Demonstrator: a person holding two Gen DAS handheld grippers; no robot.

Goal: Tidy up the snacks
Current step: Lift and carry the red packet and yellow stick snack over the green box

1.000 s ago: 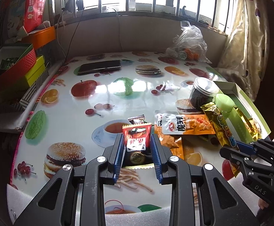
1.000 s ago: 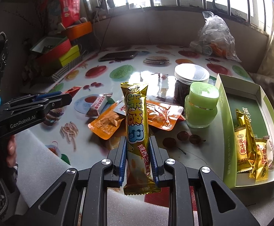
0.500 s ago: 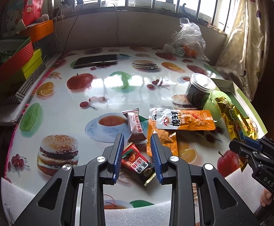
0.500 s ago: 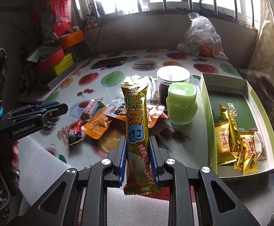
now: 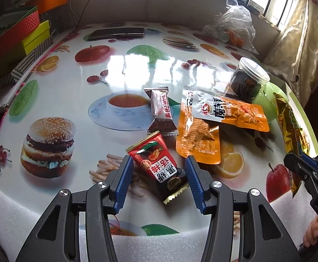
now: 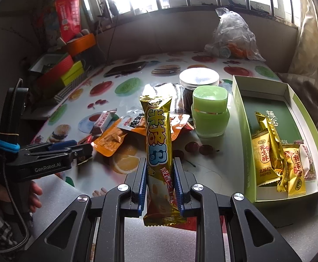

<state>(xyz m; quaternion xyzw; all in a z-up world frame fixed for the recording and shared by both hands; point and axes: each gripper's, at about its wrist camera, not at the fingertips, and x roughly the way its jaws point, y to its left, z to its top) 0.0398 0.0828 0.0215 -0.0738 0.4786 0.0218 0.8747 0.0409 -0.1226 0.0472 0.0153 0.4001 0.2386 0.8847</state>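
Note:
A red snack packet (image 5: 156, 163) lies flat on the fruit-print tablecloth between the fingers of my left gripper (image 5: 158, 160). Its jaws are opening and the blue pads stand off the packet. My right gripper (image 6: 160, 163) is shut on a long gold snack bar (image 6: 159, 131) and holds it upright above the table. To its right is an open green box (image 6: 239, 113) with several gold packets (image 6: 266, 152) inside. The right wrist view shows the left gripper (image 6: 80, 152) at the left, and the left wrist view shows the right gripper (image 5: 298, 168) at the right edge.
A brown-and-white candy bar (image 5: 161, 107), an orange packet (image 5: 198, 139) and an orange-and-white packet (image 5: 231, 111) lie beyond the red one. A dark jar (image 5: 248, 80) and a green jar (image 6: 209, 113) stand beside the box. Phone (image 5: 117, 33), plastic bag (image 5: 233, 28) and stacked boxes (image 5: 17, 35) line the far side.
My left gripper came down with the red packet, laid it on the table and spread its jaws off it. The right gripper kept its hold on the gold bar.

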